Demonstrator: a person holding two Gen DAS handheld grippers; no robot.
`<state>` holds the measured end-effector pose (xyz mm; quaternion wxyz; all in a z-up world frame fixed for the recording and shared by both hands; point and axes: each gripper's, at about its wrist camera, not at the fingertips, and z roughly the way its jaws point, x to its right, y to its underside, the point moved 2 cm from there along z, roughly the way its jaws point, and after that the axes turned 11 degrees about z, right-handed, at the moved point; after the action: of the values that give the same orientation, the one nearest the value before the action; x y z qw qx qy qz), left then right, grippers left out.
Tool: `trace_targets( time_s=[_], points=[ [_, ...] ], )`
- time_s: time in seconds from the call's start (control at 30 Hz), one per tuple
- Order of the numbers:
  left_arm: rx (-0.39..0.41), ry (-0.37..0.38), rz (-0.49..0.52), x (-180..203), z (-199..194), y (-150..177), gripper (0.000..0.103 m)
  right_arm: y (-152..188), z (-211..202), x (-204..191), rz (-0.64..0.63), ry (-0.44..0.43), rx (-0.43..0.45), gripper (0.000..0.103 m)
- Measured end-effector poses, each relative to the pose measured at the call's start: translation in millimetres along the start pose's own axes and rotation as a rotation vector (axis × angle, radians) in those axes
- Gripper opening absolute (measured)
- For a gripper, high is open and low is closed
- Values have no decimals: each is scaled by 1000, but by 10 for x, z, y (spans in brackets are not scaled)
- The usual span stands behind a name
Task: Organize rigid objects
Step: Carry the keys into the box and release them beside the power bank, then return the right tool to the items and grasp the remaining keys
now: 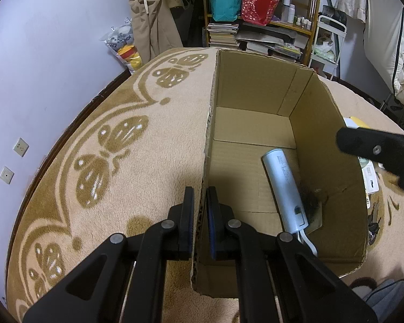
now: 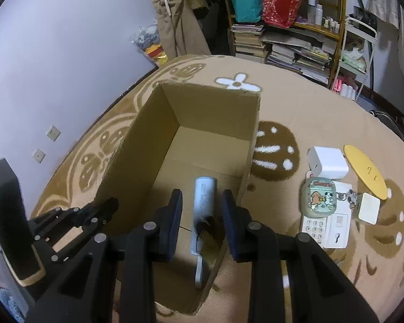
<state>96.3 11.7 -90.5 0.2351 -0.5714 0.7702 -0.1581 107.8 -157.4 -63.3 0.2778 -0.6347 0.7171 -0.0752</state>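
An open cardboard box (image 1: 258, 97) (image 2: 210, 107) stands on the patterned rug. My left gripper (image 1: 200, 202) is shut on the box's left wall, one finger on each side; it also shows at the left of the right wrist view (image 2: 109, 207). A white lint roller (image 1: 285, 188) (image 2: 204, 196) with dark fuzz at its handle end lies inside the box. My right gripper (image 2: 202, 204) is open and empty above the roller; one of its fingers (image 1: 369, 145) reaches over the box's right wall. On the rug to the right lie a white charger block (image 2: 327, 161), a cartoon earbud case (image 2: 319, 196), a white phone (image 2: 326, 228), a yellow disc (image 2: 363, 172) and a small cream square (image 2: 367, 208).
The beige and brown rug (image 1: 121, 140) (image 2: 309, 118) lies against a lilac wall with two sockets (image 1: 13, 158). A bookshelf (image 1: 269, 18) (image 2: 296, 27) with bags, books and bottles stands at the back. A dark upright object (image 2: 10, 220) stands at the far left.
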Motion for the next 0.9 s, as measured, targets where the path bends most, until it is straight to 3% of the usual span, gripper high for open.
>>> trace_targets(
  time_s=[0.03, 0.1, 0.27, 0.4, 0.9],
  points=[
    [0, -1, 1, 0, 1, -2, 9, -7, -31, 12, 5, -2, 4, 36],
    [1, 0, 0, 0, 1, -3, 9, -22, -107, 41, 15, -1, 25, 55],
    [1, 2, -3, -4, -12, -2, 9, -54, -268, 158, 48, 24, 57, 66],
    [3, -1, -2, 1, -17, 7, 9, -44, -338, 319, 78, 46, 67, 87],
    [10, 4, -12, -31, -69, 11, 10, 227, -315, 1110, 195, 160, 29, 89]
  ],
)
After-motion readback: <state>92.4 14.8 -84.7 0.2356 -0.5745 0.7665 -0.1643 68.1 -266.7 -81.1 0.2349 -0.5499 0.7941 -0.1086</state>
